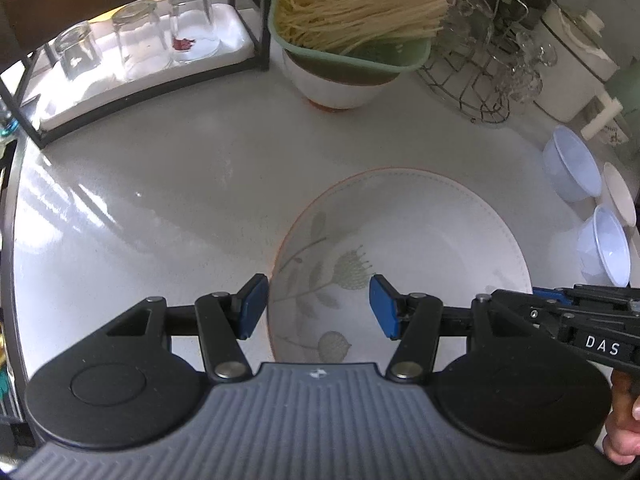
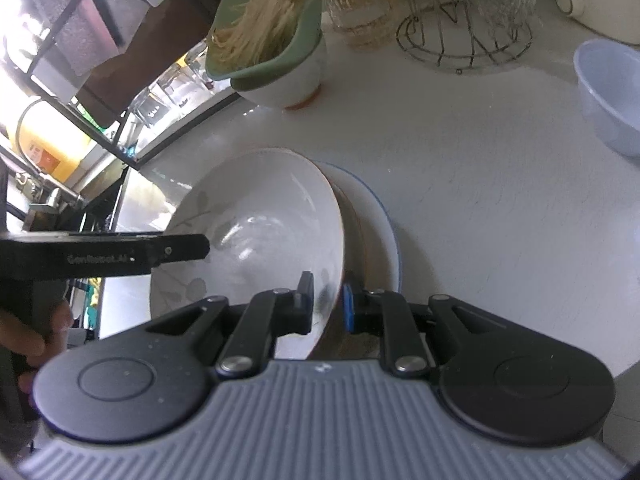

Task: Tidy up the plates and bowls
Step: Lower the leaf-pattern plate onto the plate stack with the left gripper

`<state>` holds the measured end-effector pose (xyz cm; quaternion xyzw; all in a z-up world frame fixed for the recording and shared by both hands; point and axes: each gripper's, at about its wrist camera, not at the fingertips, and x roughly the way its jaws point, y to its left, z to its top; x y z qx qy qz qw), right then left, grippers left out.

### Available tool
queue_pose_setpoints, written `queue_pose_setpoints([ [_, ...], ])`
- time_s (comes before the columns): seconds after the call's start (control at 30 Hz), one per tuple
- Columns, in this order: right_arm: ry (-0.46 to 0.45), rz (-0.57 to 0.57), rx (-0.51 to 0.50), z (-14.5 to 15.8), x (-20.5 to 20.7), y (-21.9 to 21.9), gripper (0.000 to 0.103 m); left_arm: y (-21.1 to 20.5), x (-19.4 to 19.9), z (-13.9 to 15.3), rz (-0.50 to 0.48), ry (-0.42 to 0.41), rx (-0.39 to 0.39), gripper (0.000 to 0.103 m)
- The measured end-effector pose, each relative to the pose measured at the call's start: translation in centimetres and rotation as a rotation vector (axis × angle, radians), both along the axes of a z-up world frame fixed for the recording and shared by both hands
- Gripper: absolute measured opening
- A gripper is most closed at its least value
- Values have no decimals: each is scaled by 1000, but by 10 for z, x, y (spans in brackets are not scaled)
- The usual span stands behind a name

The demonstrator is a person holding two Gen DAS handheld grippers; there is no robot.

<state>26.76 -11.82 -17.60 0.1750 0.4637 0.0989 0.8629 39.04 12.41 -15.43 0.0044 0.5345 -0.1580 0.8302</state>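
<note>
Left wrist: left gripper (image 1: pixel 318 306) spread wide, empty, over near rim of leaf-patterned bowl (image 1: pixel 400 264) at lower centre, bowl's bottom edge cut off by gripper body. Right wrist: right gripper (image 2: pixel 327 306) clamped on same bowl's (image 2: pixel 256 232) rim, tilted over blue-rimmed plate (image 2: pixel 376 216), plate mostly hidden; pale plastic bowl (image 2: pixel 612 96) cropped at right edge.

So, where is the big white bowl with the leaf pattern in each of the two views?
Left wrist: leaf-pattern bowl lower centre, ahead of the open left gripper.
Right wrist: bowl centre-left, its rim clamped by the right gripper.
Shared landmark: green noodle colander, top of both.
</note>
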Motion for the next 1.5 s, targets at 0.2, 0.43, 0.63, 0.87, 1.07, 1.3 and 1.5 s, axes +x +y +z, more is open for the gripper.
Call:
queue_pose_setpoints([
  [0.2,-16,-9,13,2,-5,-5,18,2,-18,12,63,-35,-10,62],
  [0.43,-34,33,13,4,-9,-8,18,-1,-58,32,163,-92,-27,62],
  [0.63,-64,70,-21,10,-17,-7,20,-5,-100,47,258,-117,-104,62],
  [0.87,-74,78,-63,11,-20,-10,20,-11,-132,63,290,-154,-123,62],
  [1.07,-144,119,-70,37,-33,-12,20,-22,-148,89,295,-213,-130,62],
  [1.3,-273,134,-47,85,-68,-32,20,-45,-172,122,271,-281,-144,62],
  [1.5,-362,138,-42,112,-106,-51,20,-66,-199,142,254,-312,-160,62],
])
